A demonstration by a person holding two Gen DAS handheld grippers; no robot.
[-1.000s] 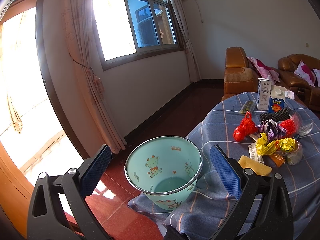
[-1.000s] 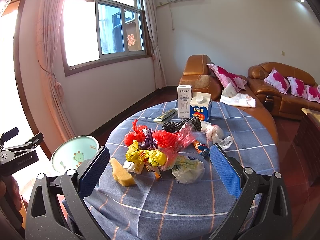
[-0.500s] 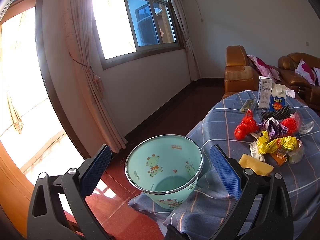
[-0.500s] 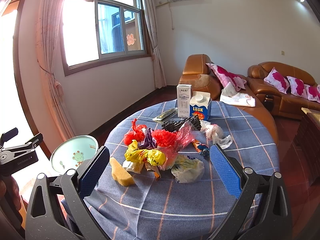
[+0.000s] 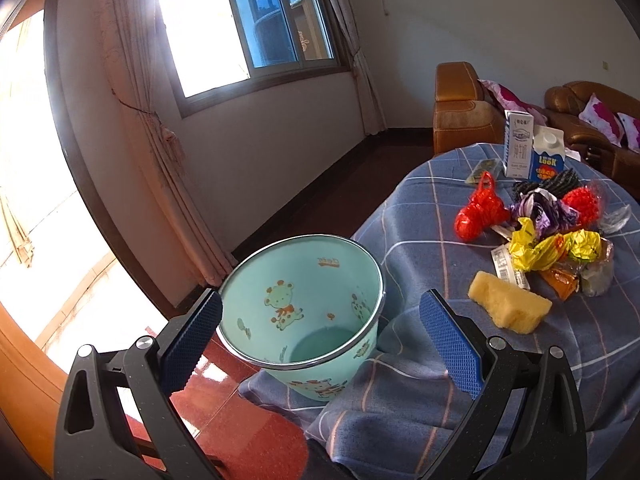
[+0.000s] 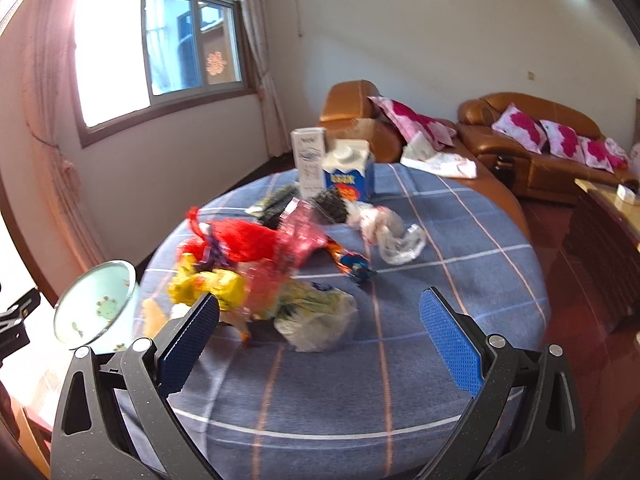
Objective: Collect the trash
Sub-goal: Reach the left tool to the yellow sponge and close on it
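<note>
The right gripper [image 6: 319, 330] has pushed closer to the heaped wrappers [image 6: 256, 264] on the plaid-clothed round table [image 6: 400, 380], blurring its view, while only the left gripper [image 5: 320, 338], likewise spread wide and empty, shows inside the mint giraffe-print bin [image 5: 300, 304] at the table's edge.

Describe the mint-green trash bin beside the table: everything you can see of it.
The trash bin is a round, mint-green pail, plastic by its look, with a shiny metal rim and cartoon giraffe prints inside and out. It looks empty, its bare bottom showing. It appears tilted toward the camera, at the table's edge, against the hanging blue plaid tablecloth. The open left hand-held gripper frames it without touching.
</note>
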